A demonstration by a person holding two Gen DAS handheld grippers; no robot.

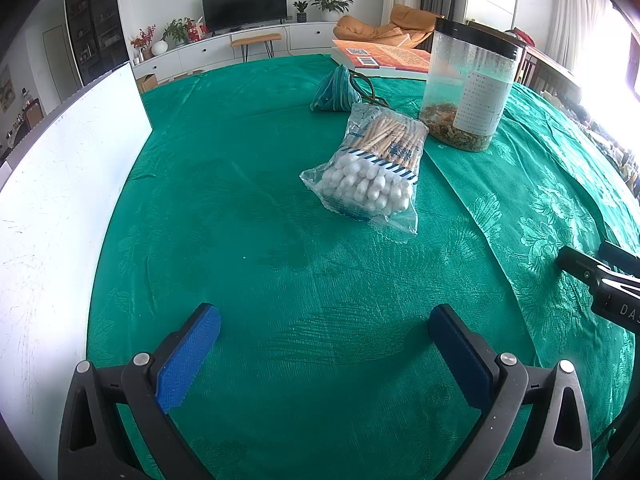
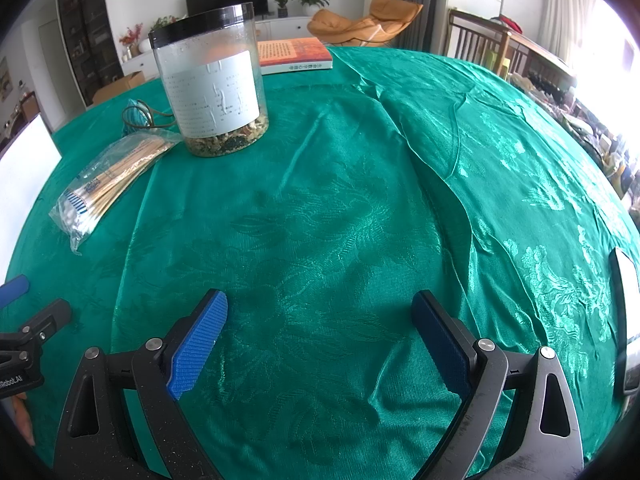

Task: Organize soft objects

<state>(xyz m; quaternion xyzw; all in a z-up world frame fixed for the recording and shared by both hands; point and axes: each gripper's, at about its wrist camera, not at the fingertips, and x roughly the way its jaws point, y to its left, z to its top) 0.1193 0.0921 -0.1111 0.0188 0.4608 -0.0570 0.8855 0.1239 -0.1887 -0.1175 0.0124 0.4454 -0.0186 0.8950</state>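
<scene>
A clear bag of cotton swabs (image 1: 370,168) lies on the green tablecloth (image 1: 248,240), ahead and right of my open, empty left gripper (image 1: 324,320). A small teal woven pouch (image 1: 336,89) with a brown cord sits just behind the bag. In the right wrist view the swab bag (image 2: 108,184) and the pouch (image 2: 134,118) are at far left. My right gripper (image 2: 320,312) is open and empty over bare cloth (image 2: 340,220), far from both.
A clear plastic jar (image 1: 470,84) with a black lid stands right of the bag; it also shows in the right wrist view (image 2: 214,80). An orange book (image 1: 384,58) lies behind. A white board (image 1: 60,200) stands at left. A white device (image 2: 626,320) lies at right.
</scene>
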